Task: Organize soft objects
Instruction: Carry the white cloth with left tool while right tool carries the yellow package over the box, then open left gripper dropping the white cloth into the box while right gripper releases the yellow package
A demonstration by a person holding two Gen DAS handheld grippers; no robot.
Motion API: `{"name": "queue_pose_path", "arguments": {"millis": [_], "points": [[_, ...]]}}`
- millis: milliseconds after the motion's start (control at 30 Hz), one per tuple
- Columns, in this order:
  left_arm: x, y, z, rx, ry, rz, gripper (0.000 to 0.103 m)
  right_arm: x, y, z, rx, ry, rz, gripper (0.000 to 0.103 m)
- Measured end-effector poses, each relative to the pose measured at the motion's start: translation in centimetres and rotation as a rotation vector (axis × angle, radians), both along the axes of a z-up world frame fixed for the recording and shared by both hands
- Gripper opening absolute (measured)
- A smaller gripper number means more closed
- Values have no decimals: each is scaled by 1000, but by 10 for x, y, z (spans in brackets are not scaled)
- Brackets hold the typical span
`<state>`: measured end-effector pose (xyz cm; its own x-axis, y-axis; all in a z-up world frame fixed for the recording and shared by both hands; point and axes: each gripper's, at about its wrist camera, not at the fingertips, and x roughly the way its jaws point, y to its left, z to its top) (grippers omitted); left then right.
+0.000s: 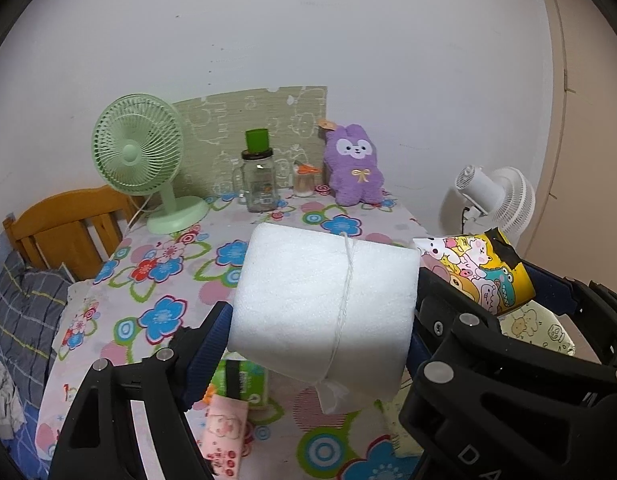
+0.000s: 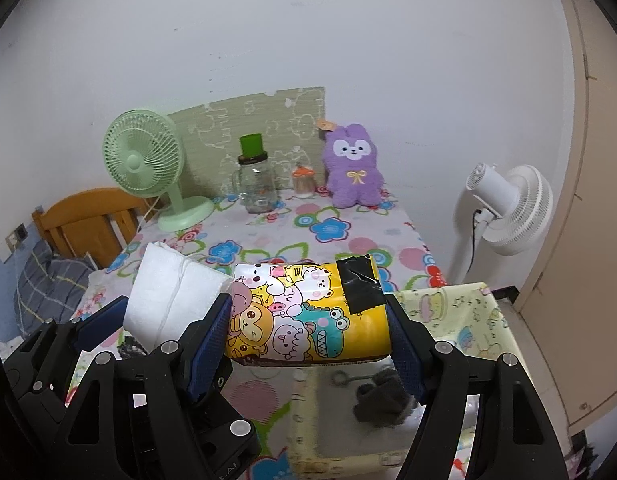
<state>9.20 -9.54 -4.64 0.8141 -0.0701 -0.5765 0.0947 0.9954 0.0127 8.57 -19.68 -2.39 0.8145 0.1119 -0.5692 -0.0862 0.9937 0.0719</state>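
The left gripper (image 1: 322, 316) squeezes a white foam roll (image 1: 324, 304) tied with string, up off the flowery tablecloth (image 1: 180, 264); the right gripper (image 2: 308, 320) squeezes a yellow cartoon-animal roll (image 2: 308, 316) with black tape; below it sits a yellow fabric box (image 2: 460, 312) holding a dark fuzzy thing (image 2: 378, 400); far back stand a glass jar (image 2: 256, 188) with a green cup (image 2: 251, 145) on top, and a purple plush bunny (image 2: 354, 168).

Only "DA" reads, on the right tongs' (image 1: 464, 276) body.
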Motion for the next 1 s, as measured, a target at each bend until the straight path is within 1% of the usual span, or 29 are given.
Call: {"name": "queue_pose_path", "arguments": {"millis": [633,1000], "points": [[13,-59,-15,-5,31,-125,82,3,-59,-13,-16,20,-119,75],[23,-88,-31,-1,94,-190,82,9,-90,-29,-6,71,-181,75]]}}
